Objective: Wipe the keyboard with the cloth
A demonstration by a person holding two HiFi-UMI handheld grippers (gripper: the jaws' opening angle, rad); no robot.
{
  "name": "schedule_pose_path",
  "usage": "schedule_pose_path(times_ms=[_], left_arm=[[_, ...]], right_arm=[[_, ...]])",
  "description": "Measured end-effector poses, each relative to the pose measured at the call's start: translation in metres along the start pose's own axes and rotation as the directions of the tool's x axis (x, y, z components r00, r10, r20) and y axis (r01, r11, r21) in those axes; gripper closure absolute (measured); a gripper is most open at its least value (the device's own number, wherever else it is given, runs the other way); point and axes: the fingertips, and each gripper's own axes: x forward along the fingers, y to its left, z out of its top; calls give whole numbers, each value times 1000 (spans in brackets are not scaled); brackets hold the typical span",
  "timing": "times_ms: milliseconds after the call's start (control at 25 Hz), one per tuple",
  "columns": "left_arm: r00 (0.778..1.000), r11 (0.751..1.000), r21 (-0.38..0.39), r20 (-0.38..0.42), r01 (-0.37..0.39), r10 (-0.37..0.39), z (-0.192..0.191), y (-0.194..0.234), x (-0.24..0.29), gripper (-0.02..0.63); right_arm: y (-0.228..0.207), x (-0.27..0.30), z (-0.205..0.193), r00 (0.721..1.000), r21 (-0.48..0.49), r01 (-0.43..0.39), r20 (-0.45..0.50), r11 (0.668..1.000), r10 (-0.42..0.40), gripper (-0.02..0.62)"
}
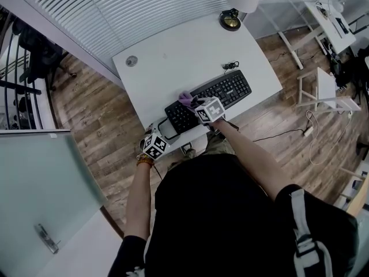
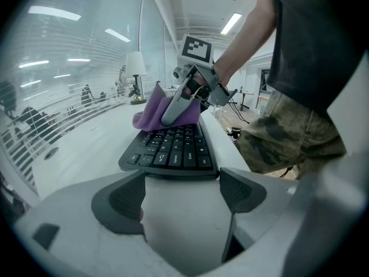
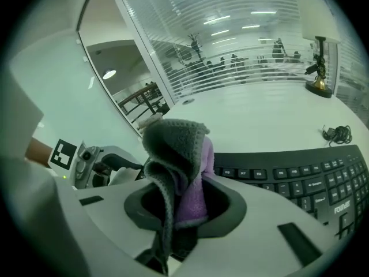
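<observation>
Two tongs, one loaded: my right gripper (image 3: pixel 184 203) pinches the purple cloth (image 3: pixel 190 172) on the left part of the black keyboard (image 1: pixel 226 90), whose long axis runs rightward from it; my left gripper (image 2: pixel 181 195) gapes empty just beside that left end.

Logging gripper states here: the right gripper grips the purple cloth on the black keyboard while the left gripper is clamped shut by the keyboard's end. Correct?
Not quite: the left gripper is open, not clamped shut; the left gripper view shows its jaws apart, bare table between them. The rest holds: the right gripper grips the cloth on the keyboard.
</observation>
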Motion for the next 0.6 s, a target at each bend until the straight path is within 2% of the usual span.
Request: schedule_pose_path(times_ms=[600], left_arm=[[1000,1000,2,1,1,-1,-1,-1,0,209]], right_arm=[[52,22,2,993,-162,-100,-71,982,89,497]])
